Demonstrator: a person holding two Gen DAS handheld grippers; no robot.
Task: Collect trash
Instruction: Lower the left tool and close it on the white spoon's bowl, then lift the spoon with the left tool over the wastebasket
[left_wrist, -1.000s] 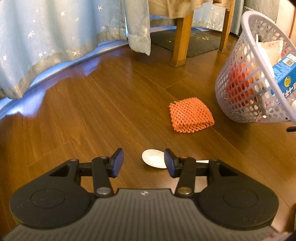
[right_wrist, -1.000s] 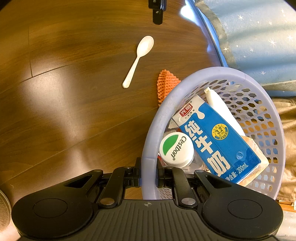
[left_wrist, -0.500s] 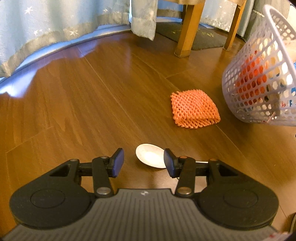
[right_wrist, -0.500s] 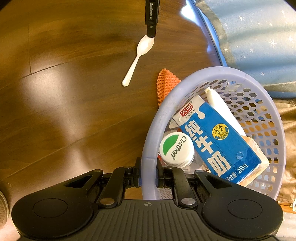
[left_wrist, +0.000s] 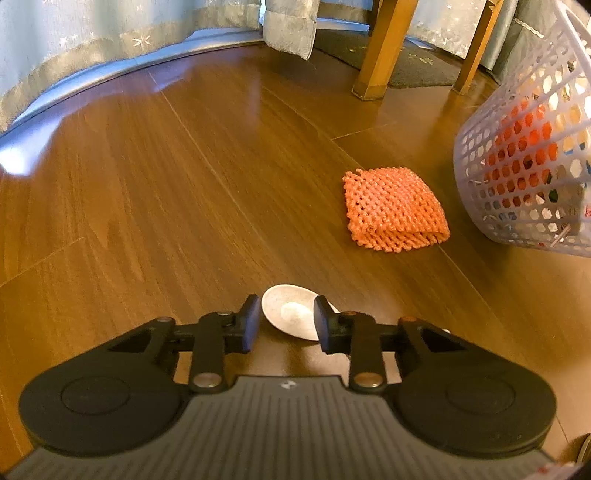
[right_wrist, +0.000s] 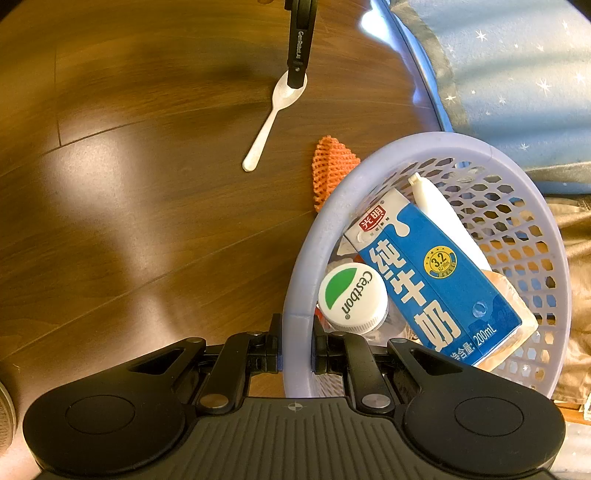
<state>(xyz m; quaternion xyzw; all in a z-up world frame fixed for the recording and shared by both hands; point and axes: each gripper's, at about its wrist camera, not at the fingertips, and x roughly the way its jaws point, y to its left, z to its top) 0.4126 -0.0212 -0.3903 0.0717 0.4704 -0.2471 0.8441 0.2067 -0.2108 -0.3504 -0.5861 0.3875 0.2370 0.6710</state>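
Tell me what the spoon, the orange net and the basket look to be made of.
Spoon: probably plastic, matte off-white, thin and uniform.
Orange net: looks like soft foam mesh, folded, with an open diamond weave.
Basket: plastic, pale lavender, smooth moulded rim and perforated walls.

My right hand-held gripper (right_wrist: 295, 350) is clamped on the near rim of the lavender basket (right_wrist: 517, 177). Inside it lie a blue milk carton (right_wrist: 439, 284), a white tube (right_wrist: 439, 206) and a bottle with a green-and-white cap (right_wrist: 352, 297). Out on the wooden floor (right_wrist: 147, 203) a white spoon (right_wrist: 271, 118) lies, my left hand-held gripper (right_wrist: 297, 79) down at its bowl. An orange foam net (right_wrist: 330, 166) sits just beside the basket.
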